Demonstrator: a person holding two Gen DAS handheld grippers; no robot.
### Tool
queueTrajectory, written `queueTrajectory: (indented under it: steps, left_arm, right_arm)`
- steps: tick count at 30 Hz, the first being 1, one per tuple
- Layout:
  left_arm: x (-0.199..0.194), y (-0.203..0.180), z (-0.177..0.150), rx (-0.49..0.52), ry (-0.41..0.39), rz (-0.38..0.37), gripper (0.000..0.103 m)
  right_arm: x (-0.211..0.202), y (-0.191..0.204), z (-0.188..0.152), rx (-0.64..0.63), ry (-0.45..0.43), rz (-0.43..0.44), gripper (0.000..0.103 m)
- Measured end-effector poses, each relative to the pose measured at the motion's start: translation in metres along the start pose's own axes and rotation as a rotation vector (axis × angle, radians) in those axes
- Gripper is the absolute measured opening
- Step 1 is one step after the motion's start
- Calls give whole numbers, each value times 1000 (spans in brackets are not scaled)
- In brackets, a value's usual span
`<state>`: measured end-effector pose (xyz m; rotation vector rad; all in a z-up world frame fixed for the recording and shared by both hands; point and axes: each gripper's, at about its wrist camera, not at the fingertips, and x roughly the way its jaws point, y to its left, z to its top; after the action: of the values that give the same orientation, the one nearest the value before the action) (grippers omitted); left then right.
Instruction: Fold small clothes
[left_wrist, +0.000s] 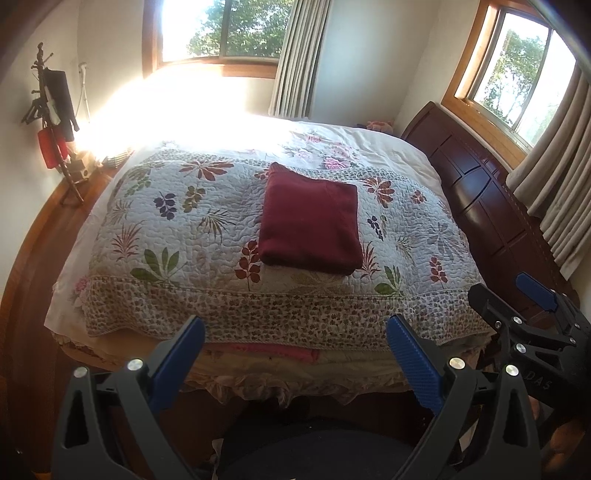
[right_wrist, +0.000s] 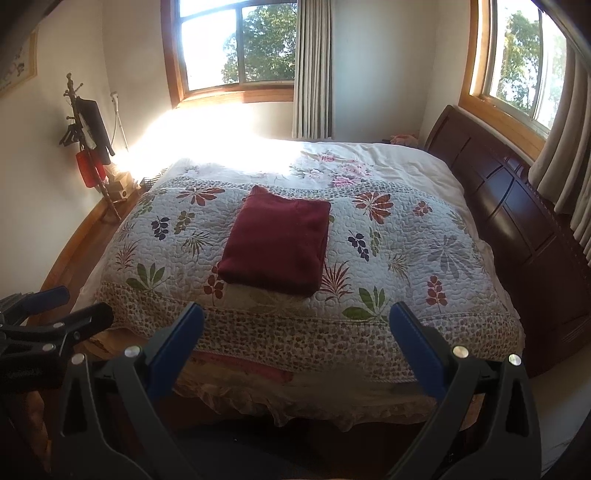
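A dark red garment (left_wrist: 310, 225) (right_wrist: 277, 240) lies folded into a neat square in the middle of the floral quilt (left_wrist: 184, 229) (right_wrist: 406, 258) on the bed. My left gripper (left_wrist: 295, 332) hangs open over the bed's near edge, well short of the garment, with nothing between its blue pads. My right gripper (right_wrist: 297, 321) is open too, held back at the same edge and empty. In the left wrist view the right gripper (left_wrist: 513, 291) shows at the right side. In the right wrist view the left gripper (right_wrist: 77, 302) shows at the left side.
A dark wooden headboard (left_wrist: 480, 192) (right_wrist: 517, 206) runs along the bed's right side under a curtained window. A coat stand (left_wrist: 55, 122) (right_wrist: 88, 144) with hanging items is at the left wall. Strong sunlight washes out the far left of the bed.
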<state>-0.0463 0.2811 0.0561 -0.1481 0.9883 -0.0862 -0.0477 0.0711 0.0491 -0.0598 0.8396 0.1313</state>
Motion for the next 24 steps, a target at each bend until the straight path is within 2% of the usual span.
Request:
queueTrajectory:
  steps: [24]
  left_arm:
    - [9, 4, 11, -1, 14, -1, 99]
  right_arm:
    - [12, -2, 6, 5, 21, 2, 100]
